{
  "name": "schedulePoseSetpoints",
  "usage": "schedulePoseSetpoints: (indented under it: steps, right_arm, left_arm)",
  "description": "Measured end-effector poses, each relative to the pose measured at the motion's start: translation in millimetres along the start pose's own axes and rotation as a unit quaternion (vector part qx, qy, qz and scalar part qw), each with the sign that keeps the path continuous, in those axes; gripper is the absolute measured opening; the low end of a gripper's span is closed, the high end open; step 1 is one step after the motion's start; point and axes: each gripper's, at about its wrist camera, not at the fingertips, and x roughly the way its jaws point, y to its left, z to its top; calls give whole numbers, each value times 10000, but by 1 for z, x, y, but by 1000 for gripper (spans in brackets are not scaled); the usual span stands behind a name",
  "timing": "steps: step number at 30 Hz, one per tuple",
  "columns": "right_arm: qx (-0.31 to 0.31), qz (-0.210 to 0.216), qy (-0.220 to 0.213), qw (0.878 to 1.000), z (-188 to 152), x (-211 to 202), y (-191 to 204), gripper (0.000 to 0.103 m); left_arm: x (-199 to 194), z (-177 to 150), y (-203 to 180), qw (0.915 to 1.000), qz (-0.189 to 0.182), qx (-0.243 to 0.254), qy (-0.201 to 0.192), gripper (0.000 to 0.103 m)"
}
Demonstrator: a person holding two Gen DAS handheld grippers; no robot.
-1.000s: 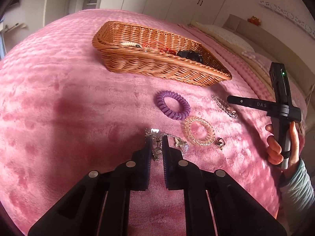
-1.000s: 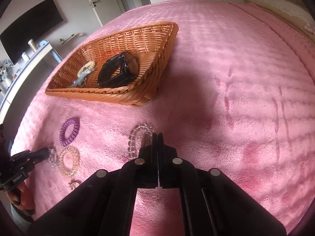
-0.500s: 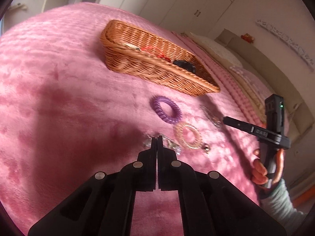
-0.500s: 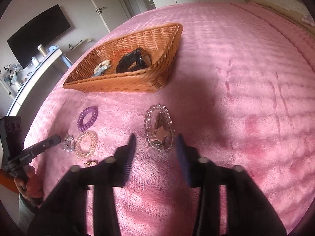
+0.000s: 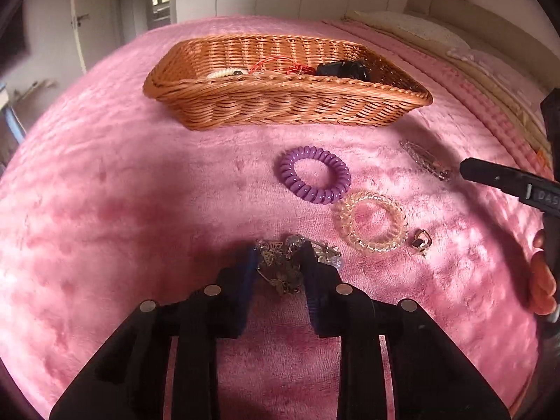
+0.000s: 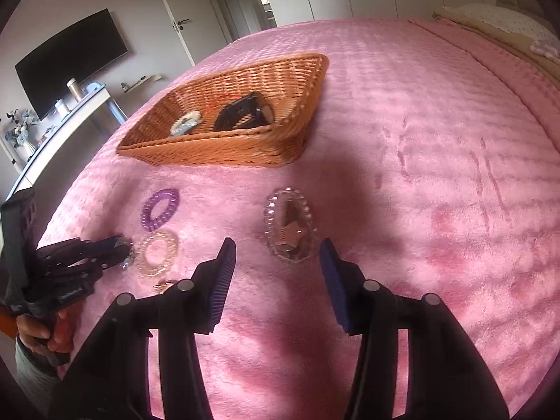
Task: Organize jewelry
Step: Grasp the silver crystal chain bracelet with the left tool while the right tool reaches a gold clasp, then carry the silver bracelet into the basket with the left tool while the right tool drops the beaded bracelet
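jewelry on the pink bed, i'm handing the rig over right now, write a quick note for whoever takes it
Left gripper: open, fingers either side of the metal charm bracelet, not closed on it.
Right gripper: open, empty, hanging just short of the clear bead bracelet.
Already in the basket: a black piece, a pale bracelet and a red cord.
Left on the blanket: purple coil tie, clear coil tie, small heart charm, both bracelets. All go in the basket.

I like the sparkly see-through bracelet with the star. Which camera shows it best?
The right wrist view: the clear beaded bracelet with a star charm lies whole, just ahead of the open right tongs. The left wrist view shows it edge-on, far right.
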Motion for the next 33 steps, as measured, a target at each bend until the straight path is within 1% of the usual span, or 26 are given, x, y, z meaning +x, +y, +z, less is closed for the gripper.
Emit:
schedulePoseSetpoints:
  steps: [3, 7, 8, 10, 11, 12, 13, 14, 15, 16, 17, 18, 20, 22, 26, 28, 31, 33]
  right_arm:
    - [16, 79, 21, 10000, -3, 0, 15, 47]
    - [-236, 166, 244, 9993, -8, 18, 60, 46]
    - [-303, 144, 290, 9990, -8, 22, 69, 46]
    - [-537, -154, 344, 9978, -8, 35, 90, 46]
    - [-601, -218, 373, 9973, -8, 40, 96, 46]
    - [-621, -231, 404, 9970, -7, 46, 100, 42]
    - [-617, -247, 435, 9968, -7, 50, 103, 36]
    - [-644, -311, 482, 9963, -7, 55, 106, 35]
    - [-704, -427, 514, 9953, -6, 60, 109, 30]
    - [-801, -580, 535, 9937, -7, 64, 113, 22]
    - [-917, -663, 555, 9920, -8, 67, 118, 18]
    - [-994, -704, 544, 9911, -9, 67, 121, 10]
    - [-1138, -818, 474, 9890, -11, 65, 127, 9]
    - [-1131, -796, 400, 9896, -12, 62, 126, 8]
    - [-998, -673, 191, 9925, -10, 45, 124, 8]
    - [-991, -633, 68, 9930, -6, 35, 125, 8]
    - [-975, -609, -152, 9932, 1, 16, 128, 8]
    - [-949, -585, -341, 9932, 14, 1, 129, 8]
  left_arm:
    - [-7, -2, 8, 9998, -101, -128, -130, 22]
    - [-18, -5, 21, 9989, -152, -316, -304, 22]
    - [-20, -6, 26, 9988, -153, -346, -316, 22]
    - [-20, -5, 34, 9983, -217, -432, -318, 22]
    - [-22, -6, 38, 9981, -255, -468, -317, 22]
    - [-25, -8, 41, 9978, -307, -495, -331, 22]
    - [-27, -8, 46, 9967, -455, -549, -376, 22]
    - [-27, -8, 48, 9959, -560, -588, -398, 22]
    - [-29, -9, 51, 9951, -651, -618, -410, 22]
    - [-29, -9, 54, 9942, -746, -642, -424, 22]
    - [-30, -9, 57, 9932, -845, -676, -437, 22]
    - [-31, -9, 58, 9921, -935, -712, -443, 22]
    - [-32, -10, 64, 9888, -1164, -810, -475, 22]
    - [-36, -10, 69, 9849, -1372, -909, -541, 22]
    - [-47, -9, 70, 9839, -1399, -876, -686, 22]
    - [-54, -7, 70, 9814, -1513, -890, -772, 22]
    - [-66, 4, 71, 9773, -1663, -906, -953, 22]
    - [-75, 19, 68, 9773, -1613, -804, -1111, 22]
